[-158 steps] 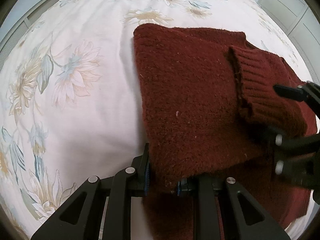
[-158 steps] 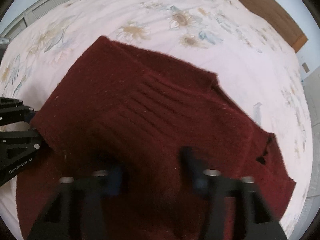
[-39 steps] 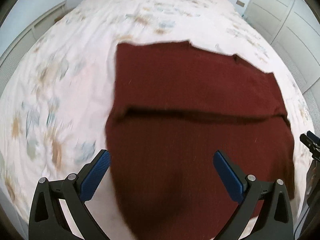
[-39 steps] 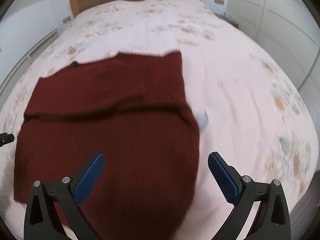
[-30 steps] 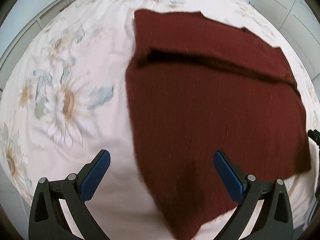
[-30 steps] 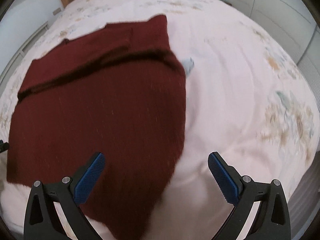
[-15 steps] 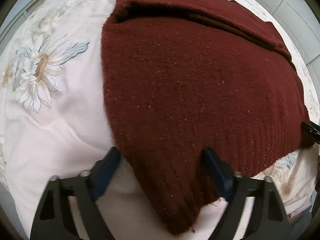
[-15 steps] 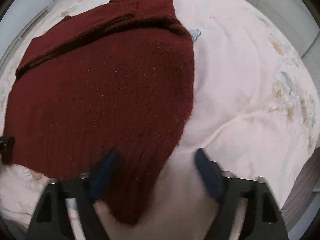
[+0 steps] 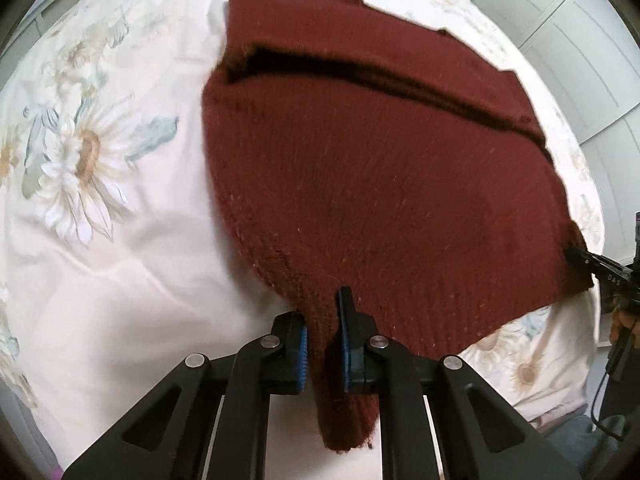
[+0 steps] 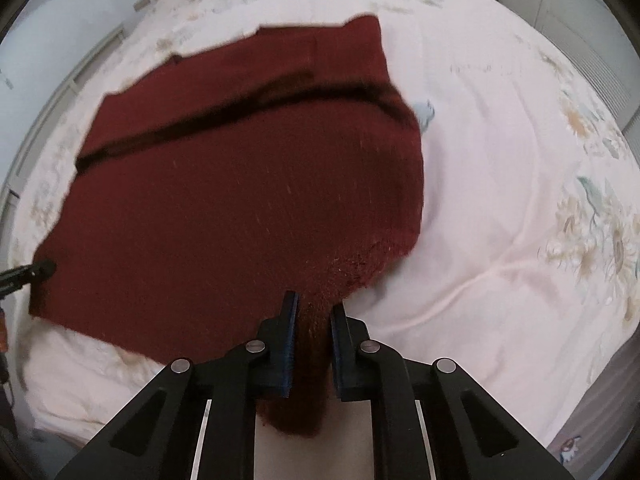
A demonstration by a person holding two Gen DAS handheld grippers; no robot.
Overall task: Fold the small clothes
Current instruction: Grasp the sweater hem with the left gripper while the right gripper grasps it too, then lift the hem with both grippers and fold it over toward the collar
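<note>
Low over the near edge of the bed [image 9: 100, 280], the left gripper [image 9: 323, 320] is clamped on the near-left corner of the dark red sweater [image 9: 380, 184], and the right gripper [image 10: 313, 320] is clamped on its near-right corner. Both point forward, level, the sweater spread across the floral bedspread beyond them.

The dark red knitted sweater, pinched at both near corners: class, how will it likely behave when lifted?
The sweater is probably floppy: its hem bunches between the left gripper and hangs below. The span toward the right gripper would likely sag. The fuzzy knit probably resists slipping.
</note>
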